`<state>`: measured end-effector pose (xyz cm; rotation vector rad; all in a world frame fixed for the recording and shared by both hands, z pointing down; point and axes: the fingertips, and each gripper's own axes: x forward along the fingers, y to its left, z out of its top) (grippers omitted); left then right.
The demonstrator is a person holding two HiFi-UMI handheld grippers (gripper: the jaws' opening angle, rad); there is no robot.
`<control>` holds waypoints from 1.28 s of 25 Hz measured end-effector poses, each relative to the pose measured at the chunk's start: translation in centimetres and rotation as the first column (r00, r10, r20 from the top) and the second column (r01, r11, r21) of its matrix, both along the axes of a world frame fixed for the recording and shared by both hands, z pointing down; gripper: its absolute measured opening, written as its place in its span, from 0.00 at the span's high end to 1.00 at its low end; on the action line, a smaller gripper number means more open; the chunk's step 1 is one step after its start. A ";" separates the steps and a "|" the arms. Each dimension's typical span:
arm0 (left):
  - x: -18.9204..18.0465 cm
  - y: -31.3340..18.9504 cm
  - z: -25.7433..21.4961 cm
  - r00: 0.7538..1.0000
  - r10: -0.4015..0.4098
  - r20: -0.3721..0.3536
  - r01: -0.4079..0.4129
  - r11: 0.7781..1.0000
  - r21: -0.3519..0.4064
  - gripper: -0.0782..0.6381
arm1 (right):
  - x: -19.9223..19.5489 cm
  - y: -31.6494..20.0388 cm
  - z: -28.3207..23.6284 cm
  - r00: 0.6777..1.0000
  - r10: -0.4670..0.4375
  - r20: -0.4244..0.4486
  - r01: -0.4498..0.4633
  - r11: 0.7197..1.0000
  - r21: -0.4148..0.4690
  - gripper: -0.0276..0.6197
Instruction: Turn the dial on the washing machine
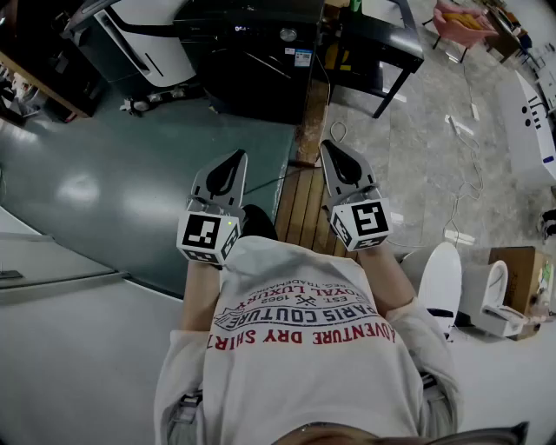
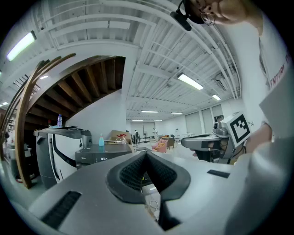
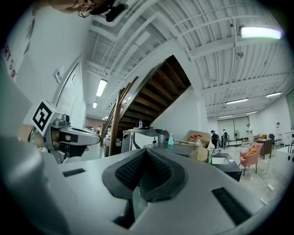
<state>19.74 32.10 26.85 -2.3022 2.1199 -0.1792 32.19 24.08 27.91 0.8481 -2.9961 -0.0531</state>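
Note:
The black washing machine (image 1: 261,61) stands several steps ahead of me on the floor, with its round dial (image 1: 287,35) on the top panel. In the left gripper view the washing machine (image 2: 102,158) has a blue bottle (image 2: 101,140) on top. I hold both grippers close to my chest, pointing forward and far from the machine. My left gripper (image 1: 233,158) is shut with nothing in it, its pads meeting in its own view (image 2: 146,155). My right gripper (image 1: 334,148) is likewise shut and empty (image 3: 146,152).
A white-and-black machine (image 1: 143,43) stands left of the washer and a black table (image 1: 378,39) to its right. A strip of wooden flooring (image 1: 304,204) runs ahead of my feet. A pink chair (image 1: 465,22), loose cables (image 1: 465,187), a cardboard box (image 1: 514,269) and white fixtures (image 1: 443,278) lie to the right.

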 end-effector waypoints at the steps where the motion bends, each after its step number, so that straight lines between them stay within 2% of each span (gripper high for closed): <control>1: 0.0 0.0 0.1 1.000 -0.003 -0.005 0.003 1.000 0.001 0.87 | 0.0 0.1 0.1 1.000 -0.002 0.000 0.002 1.000 -0.002 0.91; 20: 2.0 -2.7 1.6 0.999 0.032 -0.031 -0.033 0.999 -0.032 0.87 | 2.2 -2.4 2.0 0.997 0.074 0.012 -0.074 0.996 -0.052 0.91; 21: 1.9 -3.0 1.5 0.999 0.031 -0.029 -0.032 0.999 -0.034 0.87 | 2.2 -2.9 1.8 0.996 0.084 0.010 -0.084 0.996 -0.043 0.89; 22: 1.8 -3.3 1.4 0.999 0.029 -0.028 -0.030 0.999 -0.036 0.87 | 2.1 -3.4 1.7 0.996 0.089 0.007 -0.089 0.995 -0.034 0.81; 24: 1.3 -3.8 1.3 0.999 0.025 -0.024 -0.026 0.999 -0.040 0.87 | 1.7 -4.4 1.4 0.996 0.090 0.009 -0.090 0.996 -0.022 0.59; 29: -0.5 -5.3 1.5 1.000 0.016 -0.016 -0.017 0.998 -0.057 0.87 | 0.1 -7.0 1.6 0.996 0.091 0.013 -0.090 0.996 -0.028 0.56; 32: -2.9 -6.4 2.1 0.999 -0.004 -0.033 0.001 0.997 -0.073 0.87 | -2.1 -8.1 2.3 0.997 0.072 0.000 -0.072 0.996 -0.053 0.56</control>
